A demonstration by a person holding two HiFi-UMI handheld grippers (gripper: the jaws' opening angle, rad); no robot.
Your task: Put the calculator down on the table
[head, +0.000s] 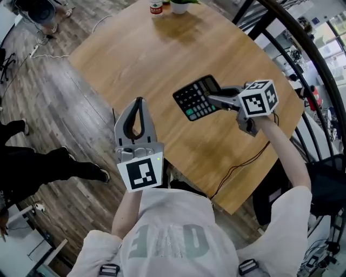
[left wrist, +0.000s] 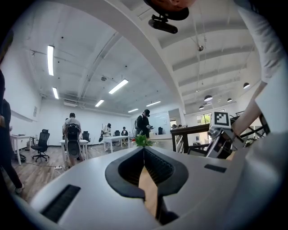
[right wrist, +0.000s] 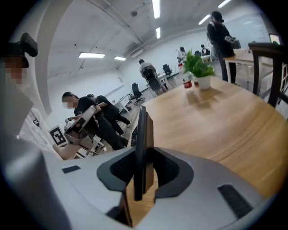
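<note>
A black calculator (head: pixel 195 97) with green keys hangs over the wooden table (head: pixel 157 54), keys facing up in the head view. My right gripper (head: pixel 214 100) is shut on its right edge. In the right gripper view the calculator (right wrist: pixel 141 148) stands edge-on between the two pads, with the table top (right wrist: pixel 225 117) beyond it. My left gripper (head: pixel 140 101) hovers at the table's near-left edge with its fingertips together and nothing in it. The left gripper view shows its jaws (left wrist: pixel 144 149) meeting at the tip, and the right gripper's marker cube (left wrist: pixel 220 119) off to the right.
A potted plant (head: pixel 179 5) and a red can (head: pixel 156 7) stand at the table's far edge. A dark cable (head: pixel 243 162) trails over the near-right corner. A person's legs (head: pixel 48 167) are on the floor at left. A black railing (head: pixel 303 48) curves past on the right.
</note>
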